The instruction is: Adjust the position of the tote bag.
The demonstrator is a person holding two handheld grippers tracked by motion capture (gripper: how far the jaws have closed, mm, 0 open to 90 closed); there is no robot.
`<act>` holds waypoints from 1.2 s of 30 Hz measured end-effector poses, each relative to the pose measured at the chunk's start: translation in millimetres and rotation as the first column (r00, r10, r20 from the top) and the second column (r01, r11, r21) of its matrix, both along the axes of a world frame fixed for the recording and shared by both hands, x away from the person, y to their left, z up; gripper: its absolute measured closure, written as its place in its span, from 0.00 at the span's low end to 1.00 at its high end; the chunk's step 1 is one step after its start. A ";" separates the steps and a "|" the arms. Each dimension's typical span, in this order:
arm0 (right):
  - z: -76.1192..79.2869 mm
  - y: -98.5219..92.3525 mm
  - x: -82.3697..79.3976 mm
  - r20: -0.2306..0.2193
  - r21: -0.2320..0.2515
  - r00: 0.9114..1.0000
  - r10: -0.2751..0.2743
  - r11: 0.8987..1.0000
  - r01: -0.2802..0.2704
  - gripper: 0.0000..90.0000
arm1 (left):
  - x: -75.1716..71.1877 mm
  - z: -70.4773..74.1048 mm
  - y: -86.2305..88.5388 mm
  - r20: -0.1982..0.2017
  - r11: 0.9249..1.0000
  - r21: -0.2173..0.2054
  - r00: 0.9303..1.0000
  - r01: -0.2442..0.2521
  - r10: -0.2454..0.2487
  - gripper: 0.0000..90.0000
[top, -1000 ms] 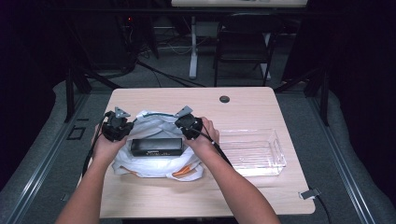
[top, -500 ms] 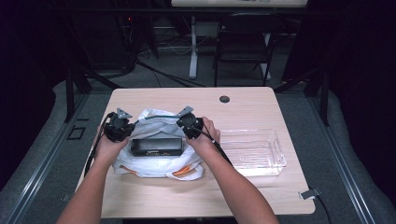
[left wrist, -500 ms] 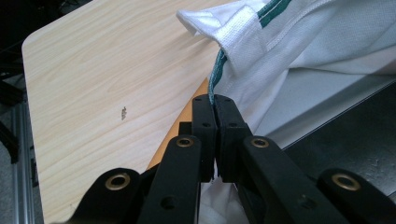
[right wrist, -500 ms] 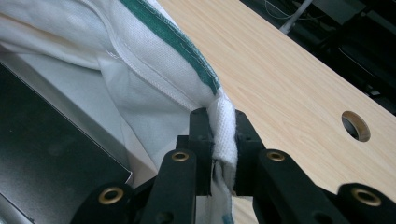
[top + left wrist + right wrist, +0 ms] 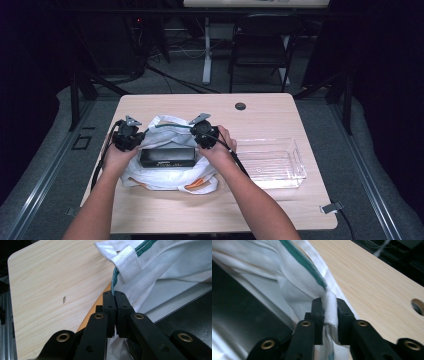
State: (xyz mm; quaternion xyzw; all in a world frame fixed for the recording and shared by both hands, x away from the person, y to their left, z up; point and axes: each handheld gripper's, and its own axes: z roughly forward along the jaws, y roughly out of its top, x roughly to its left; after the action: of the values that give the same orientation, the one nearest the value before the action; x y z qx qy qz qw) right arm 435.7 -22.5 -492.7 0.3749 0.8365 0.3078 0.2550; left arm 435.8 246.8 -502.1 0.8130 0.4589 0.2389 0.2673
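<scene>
A white cloth bag (image 5: 165,175) with a green-trimmed rim lies on the wooden table (image 5: 280,205), its mouth held apart around a black box (image 5: 167,156). My left gripper (image 5: 131,137) is at the bag's left rim. In the left gripper view its jaws (image 5: 114,293) are shut on the green-edged fabric (image 5: 162,272). My right gripper (image 5: 200,132) is at the bag's right rim. Its jaws (image 5: 329,301) have just been opening a little. The white webbing strap (image 5: 330,312) stays pinched between the pads. The box (image 5: 237,310) lies just beside them.
A clear plastic tray (image 5: 295,172) stands to the right of the bag. A round hole (image 5: 240,106) sits near the table's far edge. A chair (image 5: 260,45) and table legs stand beyond in the dark. Bare wood lies ahead of the bag.
</scene>
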 end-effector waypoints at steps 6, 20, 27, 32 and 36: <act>5.8 1.1 -5.4 0.012 0.027 1.000 0.022 0.999 -0.023 0.79 | 0.6 -0.9 -0.5 0.004 1.000 0.004 1.000 -0.007 0.007 0.98; 24.6 -8.0 -14.9 0.063 0.042 0.996 0.066 0.997 -0.069 0.78 | 3.2 -1.8 -0.4 -0.015 1.000 -0.007 1.000 -0.011 0.011 0.98; 20.2 -8.4 -14.5 0.053 0.014 0.996 0.069 0.997 -0.070 0.87 | 5.0 -3.3 -1.1 -0.011 1.000 -0.010 1.000 -0.017 0.016 0.98; 17.7 -6.7 -13.4 0.049 -0.007 0.996 0.073 0.997 -0.073 0.91 | 5.9 -3.5 -1.9 -0.018 1.000 -0.003 1.000 -0.014 0.014 0.98; 13.2 -7.8 -7.6 0.039 -0.027 0.998 0.055 0.998 -0.054 0.92 | 6.9 -3.1 -2.5 -0.018 1.000 -0.004 1.000 -0.011 0.011 0.98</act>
State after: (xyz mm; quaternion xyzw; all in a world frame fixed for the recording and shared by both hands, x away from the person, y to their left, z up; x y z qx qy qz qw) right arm 428.1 -30.4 -479.4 0.3425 0.8450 0.3112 0.2681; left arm 442.7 244.3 -505.2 0.8121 0.4661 0.2319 0.2635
